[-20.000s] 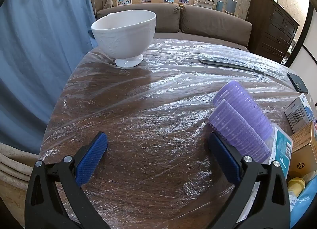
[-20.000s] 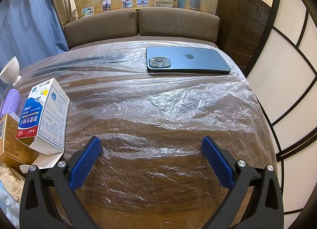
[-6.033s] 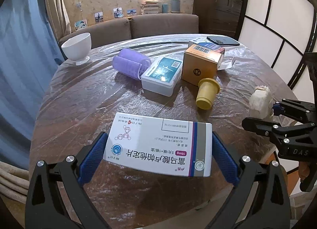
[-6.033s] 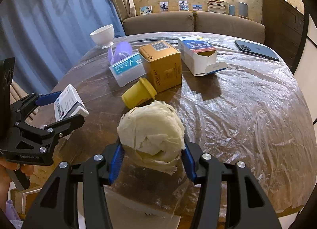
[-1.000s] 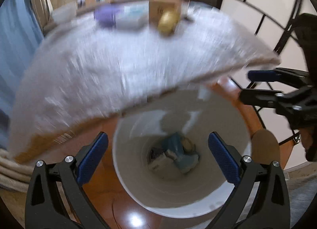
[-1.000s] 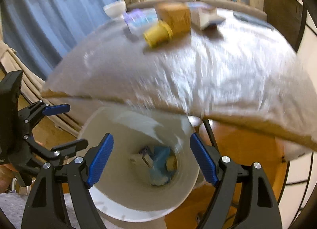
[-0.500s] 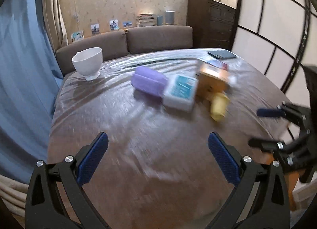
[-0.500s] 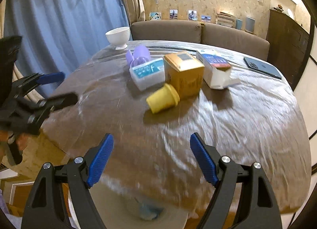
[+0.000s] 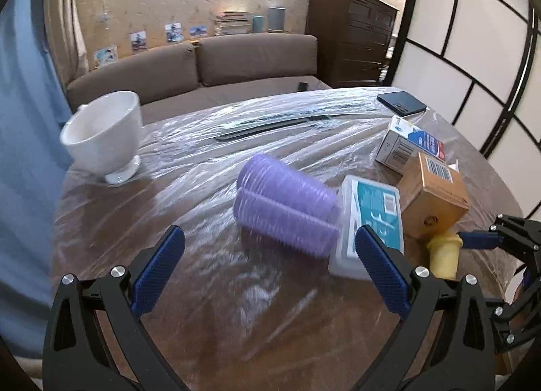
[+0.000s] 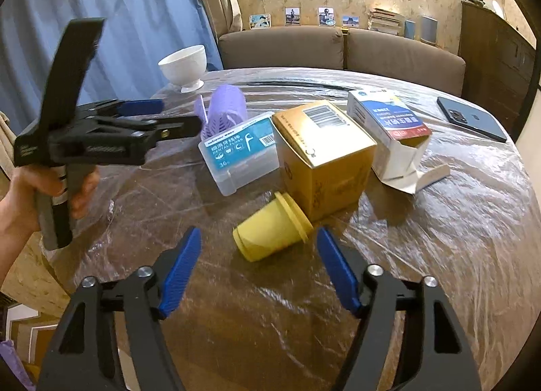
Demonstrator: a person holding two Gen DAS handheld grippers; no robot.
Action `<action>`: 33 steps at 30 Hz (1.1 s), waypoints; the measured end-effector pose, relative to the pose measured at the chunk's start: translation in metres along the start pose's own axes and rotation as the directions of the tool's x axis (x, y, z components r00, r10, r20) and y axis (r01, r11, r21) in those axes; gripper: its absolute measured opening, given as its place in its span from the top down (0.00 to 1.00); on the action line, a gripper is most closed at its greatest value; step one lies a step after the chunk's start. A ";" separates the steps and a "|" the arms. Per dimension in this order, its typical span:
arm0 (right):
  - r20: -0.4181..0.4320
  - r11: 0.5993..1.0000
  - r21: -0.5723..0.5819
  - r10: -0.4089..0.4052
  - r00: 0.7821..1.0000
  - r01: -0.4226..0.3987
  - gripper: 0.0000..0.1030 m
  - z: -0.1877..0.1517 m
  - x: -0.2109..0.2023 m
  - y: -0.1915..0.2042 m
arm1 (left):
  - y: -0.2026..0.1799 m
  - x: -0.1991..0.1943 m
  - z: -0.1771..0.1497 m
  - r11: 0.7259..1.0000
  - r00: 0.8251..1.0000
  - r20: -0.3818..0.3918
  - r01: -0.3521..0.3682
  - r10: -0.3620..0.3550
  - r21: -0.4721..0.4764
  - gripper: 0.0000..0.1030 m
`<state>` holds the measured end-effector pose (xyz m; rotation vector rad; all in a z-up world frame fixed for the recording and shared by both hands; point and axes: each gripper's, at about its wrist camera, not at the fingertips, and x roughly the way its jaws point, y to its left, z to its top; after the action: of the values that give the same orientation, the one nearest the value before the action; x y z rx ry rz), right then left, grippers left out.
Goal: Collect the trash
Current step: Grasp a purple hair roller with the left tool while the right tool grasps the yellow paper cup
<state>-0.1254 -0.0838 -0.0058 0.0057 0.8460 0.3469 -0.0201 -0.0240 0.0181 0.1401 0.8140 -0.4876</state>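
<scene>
Both claws were spread wide and carried nothing. The right gripper (image 10: 258, 260) hovered low over the near part of the table (image 10: 439, 238), its fingers standing to either side of a yellow cup (image 10: 272, 230) that lay tipped on its side, not yet touching it. The left gripper (image 9: 268, 267) hung over the near left of the table, released, pointing toward the purple hair rollers (image 9: 287, 210) and the clear floss box (image 9: 370, 222) just beside them.

As for collecting the trash, much was left on the plastic-covered tabletop. The cup lay against the near corner of a tan carton (image 10: 323, 154). To the right of that stood a white medicine box (image 10: 389, 129) with its flap torn open. The floss box sat to the left of the carton, with the rollers just behind it. No bin showed in either view, so how much had already gone in could not be told.

A white bowl (image 10: 184, 66) at the far left and a phone (image 10: 471, 122) at the far right looked like keepers rather than rubbish. Judging by the right claw's position, the cup seemed the next item to be picked up.
</scene>
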 end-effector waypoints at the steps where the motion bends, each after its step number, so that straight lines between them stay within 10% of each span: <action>1: -0.001 1.000 -0.001 0.001 1.000 -0.001 0.35 0.001 0.001 -0.001 | 0.001 0.003 0.001 1.000 1.000 -0.002 0.011 -0.011 0.002 0.02; 8: -0.009 1.000 0.017 0.023 1.000 -0.023 0.46 0.006 0.007 -0.008 | -0.004 0.015 0.003 0.996 0.999 -0.012 0.045 -0.044 0.082 0.04; 14: -0.009 0.998 0.033 0.045 0.999 -0.045 0.51 0.008 0.011 -0.012 | -0.007 0.013 0.008 0.993 0.997 -0.004 0.072 -0.072 0.097 0.29; 33: 0.009 0.997 0.037 0.065 0.998 -0.065 0.51 -0.004 -0.007 -0.003 | -0.008 -0.032 0.000 0.998 0.998 0.024 0.059 -0.058 -0.026 0.40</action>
<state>-0.1316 -0.0895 -0.0033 0.0692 0.8461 0.3923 -0.0425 -0.0191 0.0417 0.0862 0.8030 -0.5327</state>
